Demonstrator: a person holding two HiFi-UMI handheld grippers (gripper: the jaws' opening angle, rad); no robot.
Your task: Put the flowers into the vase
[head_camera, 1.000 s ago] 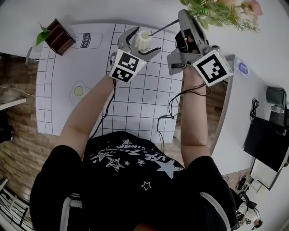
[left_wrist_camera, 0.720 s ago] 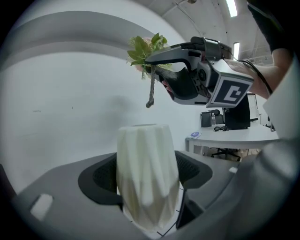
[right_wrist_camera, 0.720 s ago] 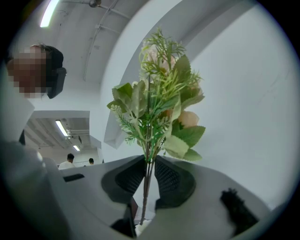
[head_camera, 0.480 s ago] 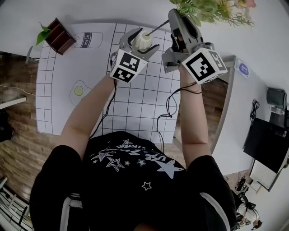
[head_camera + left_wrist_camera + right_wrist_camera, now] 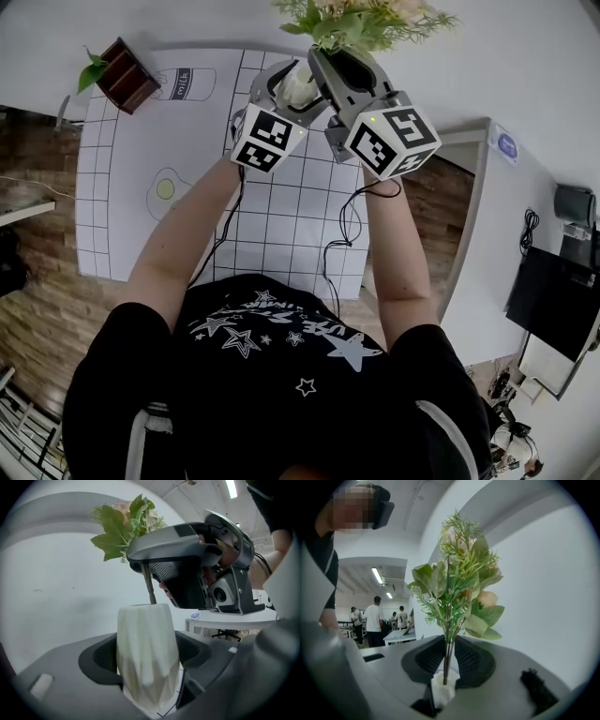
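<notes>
A white faceted vase (image 5: 146, 656) stands on the gridded mat (image 5: 281, 225) between the pads of my left gripper (image 5: 289, 94). Its jaws have just been closing and now press on the vase's sides. My right gripper (image 5: 446, 660) is shut on the thin stems (image 5: 446, 651) of a bunch of pink flowers with green leaves (image 5: 457, 588). It holds them upright right above the vase (image 5: 442, 692). In the left gripper view the stem's (image 5: 149, 585) lower end reaches the vase's mouth. In the head view the flowers (image 5: 361, 19) hide part of the vase (image 5: 298, 84).
A brown wooden box with a green plant (image 5: 122, 75) stands at the mat's far left corner. Drawings of a milk carton (image 5: 185, 82) and a fried egg (image 5: 166, 187) are printed on the mat. A white desk (image 5: 506, 197) lies to the right. People (image 5: 375, 616) stand in the background.
My right gripper has moved left and down with the flowers, from the right of the vase to straight above it. The left jaws have closed in on the vase.
</notes>
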